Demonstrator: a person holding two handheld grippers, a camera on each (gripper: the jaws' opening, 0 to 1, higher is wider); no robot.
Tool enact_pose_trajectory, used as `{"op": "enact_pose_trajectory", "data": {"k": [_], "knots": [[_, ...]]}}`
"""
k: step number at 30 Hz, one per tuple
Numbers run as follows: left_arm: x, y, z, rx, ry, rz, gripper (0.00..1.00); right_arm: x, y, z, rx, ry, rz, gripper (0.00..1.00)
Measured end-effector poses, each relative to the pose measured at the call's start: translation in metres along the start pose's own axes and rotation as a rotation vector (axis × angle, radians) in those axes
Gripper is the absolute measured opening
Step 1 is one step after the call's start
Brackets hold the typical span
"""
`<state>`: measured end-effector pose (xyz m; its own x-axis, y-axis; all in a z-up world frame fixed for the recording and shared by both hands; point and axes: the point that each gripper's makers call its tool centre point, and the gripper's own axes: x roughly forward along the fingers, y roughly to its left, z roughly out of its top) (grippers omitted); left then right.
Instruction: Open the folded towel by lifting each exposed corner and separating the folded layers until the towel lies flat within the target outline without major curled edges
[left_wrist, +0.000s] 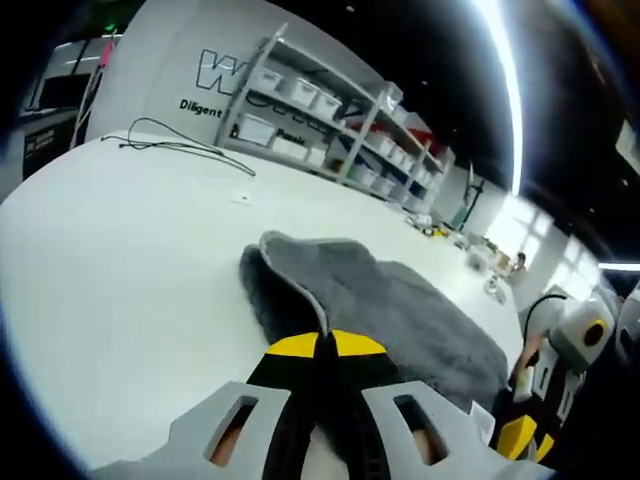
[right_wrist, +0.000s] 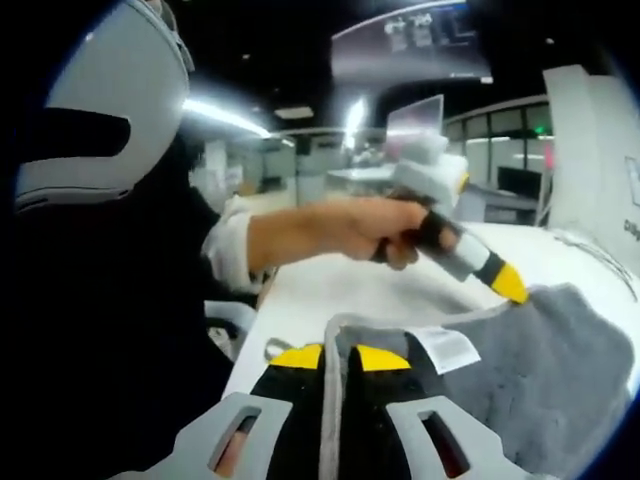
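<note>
Towel: a grey towel (left_wrist: 400, 310) with a pale stitched hem lies on the white table (left_wrist: 120, 260). In the left gripper view one hemmed edge is pulled up into a ridge that runs straight into the jaws. In the right gripper view the towel (right_wrist: 540, 370) spreads out to the right, partly lifted off the table.

Left gripper: the left gripper (left_wrist: 322, 345) has its yellow-tipped black jaws pressed together on the towel's hem, with cloth pinched between them. In the right gripper view the same gripper (right_wrist: 508, 283) reaches in from the left, held by a person's hand (right_wrist: 375, 230), its yellow tip touching the towel's far edge.

Right gripper: the right gripper (right_wrist: 340, 357) is clamped narrow on another hemmed edge, which passes up between the jaws. In the left gripper view it sits at the lower right (left_wrist: 520, 435), at the towel's far end.

Care label: a white tag (right_wrist: 443, 347) is sewn to the towel just beside the right gripper's jaws.

Table: white and broad; a thin black cable (left_wrist: 180, 145) lies on it, well apart from the towel.

Background: metal shelving (left_wrist: 330, 120) with white bins stands behind the table against a wall with lettering.

Person: a white cuff (right_wrist: 230, 250) shows at the wrist, over dark clothing.
</note>
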<state>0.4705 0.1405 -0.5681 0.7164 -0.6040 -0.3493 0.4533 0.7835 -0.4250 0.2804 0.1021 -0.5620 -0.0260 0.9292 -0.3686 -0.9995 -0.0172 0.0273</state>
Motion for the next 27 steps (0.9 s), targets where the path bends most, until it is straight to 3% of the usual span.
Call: {"op": "enact_pose_trajectory", "data": {"k": [19,27], "knots": [[-0.002,0.004,-0.008,0.016,0.027,0.016,0.03,0.018,0.009,-0.016,-0.024,0.066,0.038,0.15],[-0.005,0.005,-0.005,0.014,0.019,0.015,0.03,0.014,0.009,-0.006,-0.026,0.024,0.038,0.19]]}}
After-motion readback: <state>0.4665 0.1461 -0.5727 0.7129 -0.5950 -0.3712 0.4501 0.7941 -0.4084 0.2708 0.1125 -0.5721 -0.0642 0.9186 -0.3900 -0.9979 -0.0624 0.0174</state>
